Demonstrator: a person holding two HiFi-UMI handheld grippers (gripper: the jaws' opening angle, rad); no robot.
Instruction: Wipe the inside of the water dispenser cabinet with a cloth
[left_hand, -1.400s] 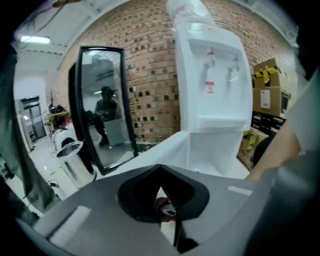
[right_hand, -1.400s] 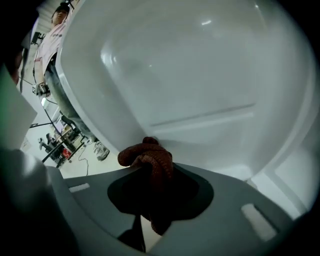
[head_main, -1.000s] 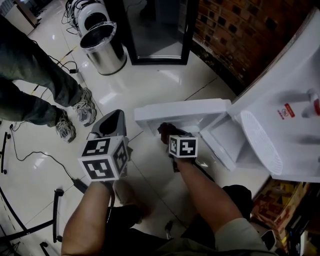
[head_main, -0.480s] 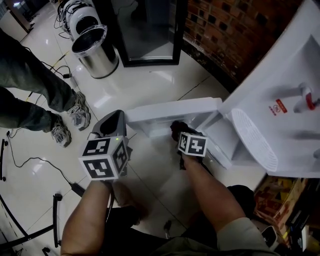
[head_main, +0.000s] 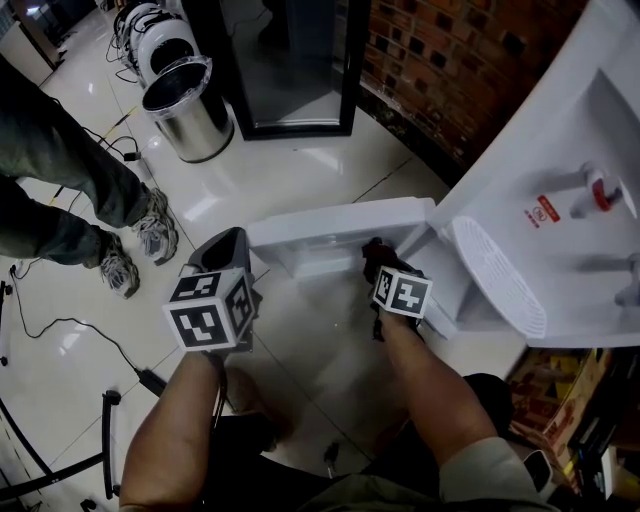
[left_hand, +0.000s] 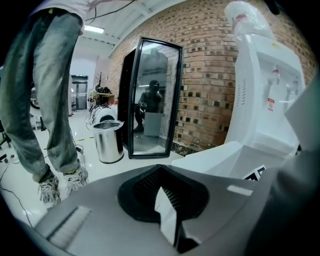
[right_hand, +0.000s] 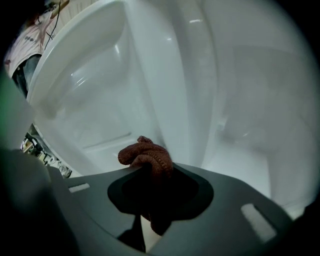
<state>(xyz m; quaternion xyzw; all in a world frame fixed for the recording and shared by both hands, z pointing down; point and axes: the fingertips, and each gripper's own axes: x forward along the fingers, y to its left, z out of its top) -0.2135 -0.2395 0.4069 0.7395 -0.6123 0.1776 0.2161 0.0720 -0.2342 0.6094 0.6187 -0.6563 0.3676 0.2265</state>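
Observation:
The white water dispenser (head_main: 560, 150) stands at the right, and its low cabinet door (head_main: 340, 222) is swung open over the floor. My right gripper (head_main: 377, 252) is at the cabinet opening, just past the door's inner edge, shut on a reddish-brown cloth (right_hand: 146, 156). The cloth bunches up out of the jaws in front of the white inner walls (right_hand: 240, 100). My left gripper (head_main: 225, 243) hovers over the floor to the left of the door, away from the cabinet. Its jaws are shut with nothing between them.
A steel bin (head_main: 185, 95) and a black glass-door cabinet (head_main: 290, 60) stand at the back, with a brick wall (head_main: 450, 70) behind the dispenser. A bystander's legs and shoes (head_main: 150, 225) are at the left, and cables (head_main: 60, 320) lie on the glossy floor.
My right gripper has moved right with the cloth, from the middle of the open door to the cabinet opening. The left gripper has stayed put.

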